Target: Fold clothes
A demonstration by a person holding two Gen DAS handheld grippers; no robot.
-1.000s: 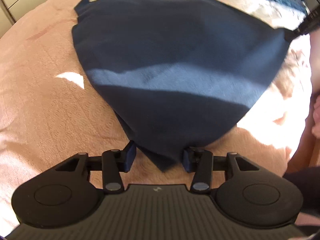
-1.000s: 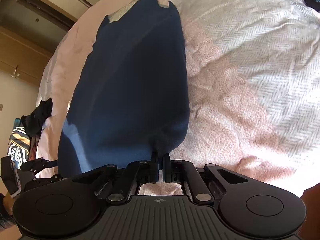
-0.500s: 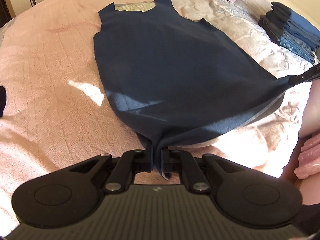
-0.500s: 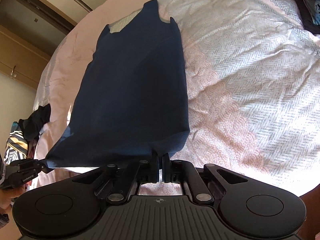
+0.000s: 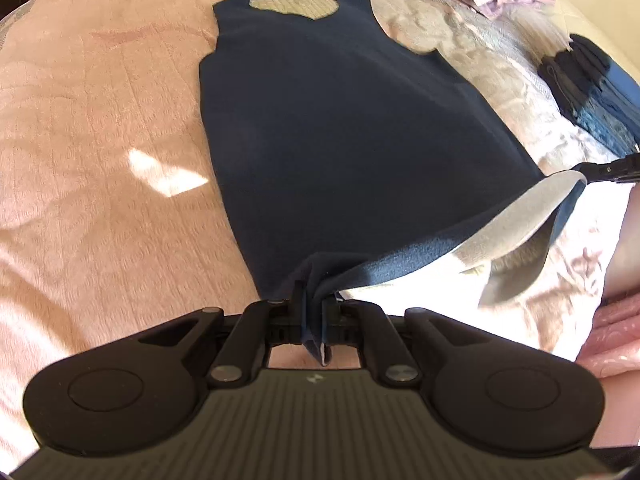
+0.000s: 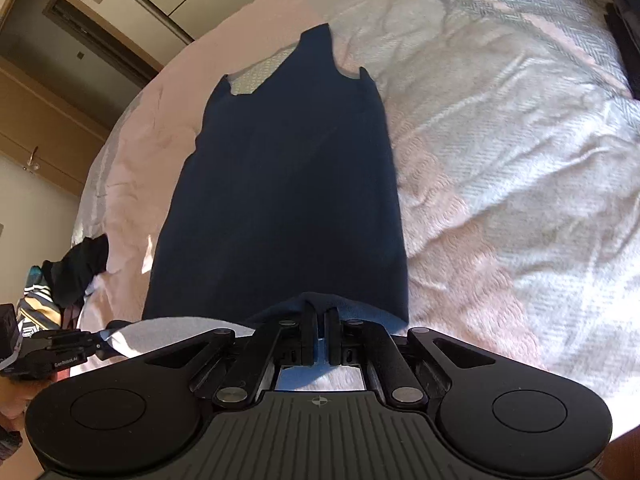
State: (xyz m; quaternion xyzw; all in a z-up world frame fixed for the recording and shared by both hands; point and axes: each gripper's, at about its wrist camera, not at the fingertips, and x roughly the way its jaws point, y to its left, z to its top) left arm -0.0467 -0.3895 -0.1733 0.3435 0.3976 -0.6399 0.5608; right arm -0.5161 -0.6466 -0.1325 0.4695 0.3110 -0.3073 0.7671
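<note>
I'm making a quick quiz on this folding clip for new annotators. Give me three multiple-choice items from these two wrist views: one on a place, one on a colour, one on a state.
1. Where does the navy vest lie?
A. On a bed cover
B. On a wooden floor
C. On a hanger

2. What colour is the vest's inner side, shown at the lifted hem?
A. Red
B. Light grey
C. Yellow

3. What are the left gripper and right gripper doing?
A. Both open above the vest
B. Only the left one holds cloth
C. Each shut on a bottom corner of the vest

Answers:
1. A, the pink bed cover spreads under and around the vest.
2. B, the hem curls up and shows a pale grey lining.
3. C, cloth is pinched between the closed jaws in each wrist view.
</note>
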